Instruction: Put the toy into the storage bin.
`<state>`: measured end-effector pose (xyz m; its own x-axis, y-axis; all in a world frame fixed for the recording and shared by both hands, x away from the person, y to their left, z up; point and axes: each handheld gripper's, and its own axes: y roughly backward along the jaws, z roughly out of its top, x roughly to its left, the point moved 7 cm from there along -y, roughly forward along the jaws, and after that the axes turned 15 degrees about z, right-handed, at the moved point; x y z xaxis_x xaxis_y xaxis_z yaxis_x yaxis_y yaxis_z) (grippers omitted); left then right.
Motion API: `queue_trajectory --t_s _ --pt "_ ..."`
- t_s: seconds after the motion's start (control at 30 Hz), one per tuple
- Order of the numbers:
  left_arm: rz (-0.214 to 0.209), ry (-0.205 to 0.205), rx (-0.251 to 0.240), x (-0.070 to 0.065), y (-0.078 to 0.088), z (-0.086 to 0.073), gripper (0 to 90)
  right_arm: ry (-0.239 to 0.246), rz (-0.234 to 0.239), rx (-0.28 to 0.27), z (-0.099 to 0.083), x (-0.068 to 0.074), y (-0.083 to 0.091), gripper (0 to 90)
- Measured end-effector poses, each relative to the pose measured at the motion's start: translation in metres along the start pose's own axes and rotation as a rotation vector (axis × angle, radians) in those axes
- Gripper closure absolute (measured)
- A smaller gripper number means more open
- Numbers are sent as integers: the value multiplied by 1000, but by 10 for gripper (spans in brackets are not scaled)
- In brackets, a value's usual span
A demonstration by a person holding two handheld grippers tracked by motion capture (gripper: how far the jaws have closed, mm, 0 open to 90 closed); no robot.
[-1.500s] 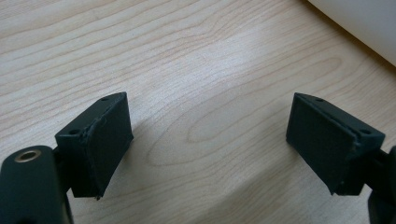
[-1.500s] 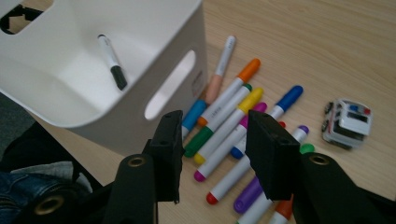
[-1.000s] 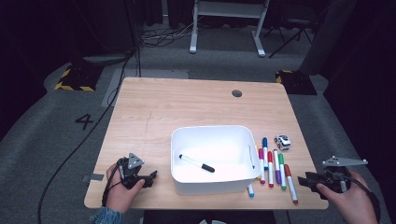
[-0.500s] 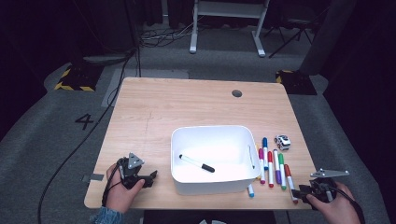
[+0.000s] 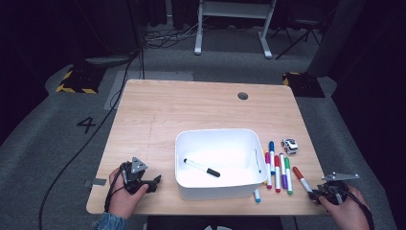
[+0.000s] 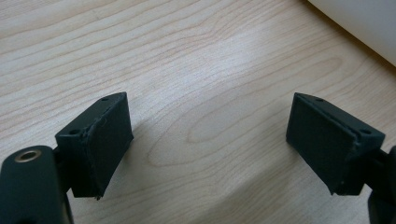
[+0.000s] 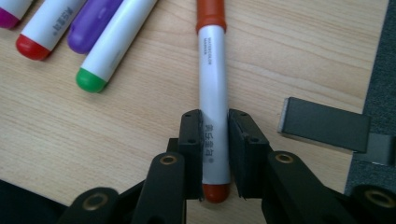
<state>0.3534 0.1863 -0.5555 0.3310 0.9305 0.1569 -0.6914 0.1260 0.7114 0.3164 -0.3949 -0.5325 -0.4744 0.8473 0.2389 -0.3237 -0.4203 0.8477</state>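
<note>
Right gripper (image 7: 215, 140) has just closed its jaws on the red marker (image 7: 213, 93), pads pinching the barrel near its tail end at the tabletop's near right corner. Its long axis runs straight ahead from the jaws toward the white bin (image 5: 191, 143). Left gripper (image 6: 208, 140), wide open and empty, rests far off by the near left edge.

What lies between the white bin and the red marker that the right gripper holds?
In the high view, a row of markers lies on the table between the white bin and the red marker in the right gripper.
</note>
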Motion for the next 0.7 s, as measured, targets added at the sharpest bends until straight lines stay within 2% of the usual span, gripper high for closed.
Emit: queue_trajectory --t_s 0.07,0.17,0.33,0.6,0.7 --pt "0 0 0 0 0 0 146 -3 -3 -2 1 -1 0 763" --pt "0 0 1 0 0 0 145 -13 23 -4 2 -1 0 764" --pt "0 0 0 0 0 0 146 -11 38 -22 5 3 5 765" --pt "-1 1 1 0 0 0 145 21 61 -58 23 19 24 765" --pt "-1 1 0 0 0 0 145 36 88 -72 32 28 33 765"
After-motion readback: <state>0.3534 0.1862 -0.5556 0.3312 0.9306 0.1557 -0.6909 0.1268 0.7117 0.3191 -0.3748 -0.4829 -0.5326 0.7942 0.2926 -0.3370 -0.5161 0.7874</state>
